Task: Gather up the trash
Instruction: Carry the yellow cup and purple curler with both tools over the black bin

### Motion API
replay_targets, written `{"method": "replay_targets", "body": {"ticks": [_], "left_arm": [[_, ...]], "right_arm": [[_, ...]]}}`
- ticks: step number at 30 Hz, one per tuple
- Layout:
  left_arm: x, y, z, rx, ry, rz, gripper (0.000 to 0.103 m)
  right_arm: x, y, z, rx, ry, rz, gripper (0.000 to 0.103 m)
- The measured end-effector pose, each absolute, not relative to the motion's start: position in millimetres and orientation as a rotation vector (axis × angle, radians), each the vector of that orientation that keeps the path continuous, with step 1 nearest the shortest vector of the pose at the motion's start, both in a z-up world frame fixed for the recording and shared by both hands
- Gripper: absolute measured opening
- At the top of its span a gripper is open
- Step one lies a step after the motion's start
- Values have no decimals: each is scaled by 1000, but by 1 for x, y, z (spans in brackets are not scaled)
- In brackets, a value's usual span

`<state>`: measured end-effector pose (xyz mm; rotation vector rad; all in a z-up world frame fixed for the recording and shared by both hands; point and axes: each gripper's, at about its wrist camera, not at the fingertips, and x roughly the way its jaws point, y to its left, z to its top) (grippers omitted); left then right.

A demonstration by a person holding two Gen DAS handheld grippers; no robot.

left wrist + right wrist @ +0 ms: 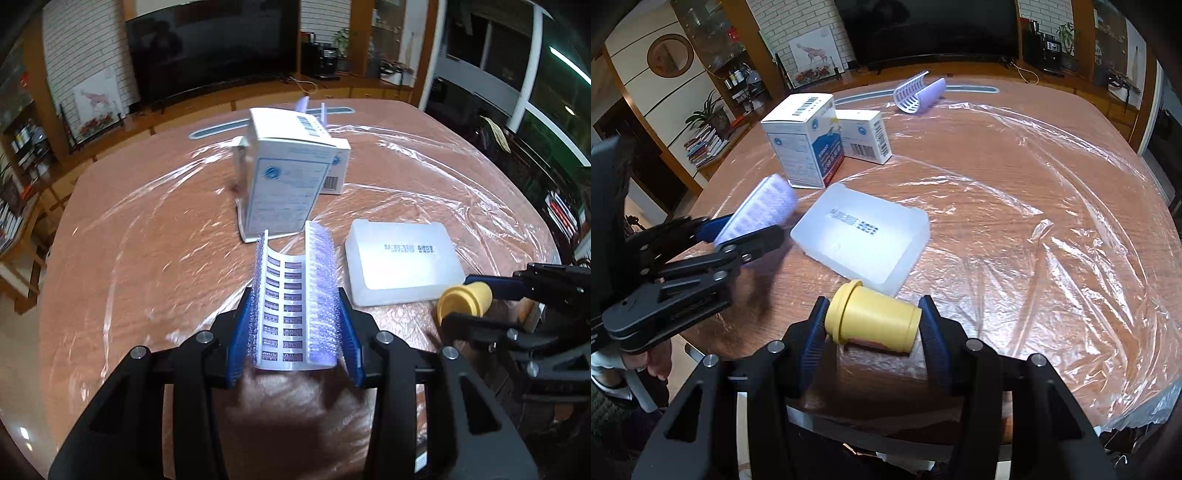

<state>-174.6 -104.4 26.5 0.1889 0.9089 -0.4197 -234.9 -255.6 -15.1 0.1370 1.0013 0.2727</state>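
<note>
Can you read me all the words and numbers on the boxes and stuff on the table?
No text here is sharp enough to quote.
Tall white cardboard box: barcode on top, blue round logo, small print and a blue and red panel, all too blurred to read.
Small white cardboard box: barcode and blue logo, digits too small.
Flat translucent plastic box: a dark printed line, upside down and blurred.
Yellow plastic cup: no writing visible.

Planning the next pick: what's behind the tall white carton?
Behind the tall white carton stands a smaller white box, touching or nearly so. Farther back lies a second hair roller. The carton hides the box's lower-left part.
</note>
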Motion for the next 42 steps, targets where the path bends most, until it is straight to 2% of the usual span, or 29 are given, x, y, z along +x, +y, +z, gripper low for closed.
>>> {"method": "replay_targets", "body": {"ticks": [13, 42], "left_arm": [[-198, -79, 32, 113, 914, -325, 44], [-255, -108, 44, 99, 899, -361, 44]], "right_arm": [[-230, -279, -4, 155, 971, 271, 49], [-264, -304, 14, 150, 933, 399, 49]]}}
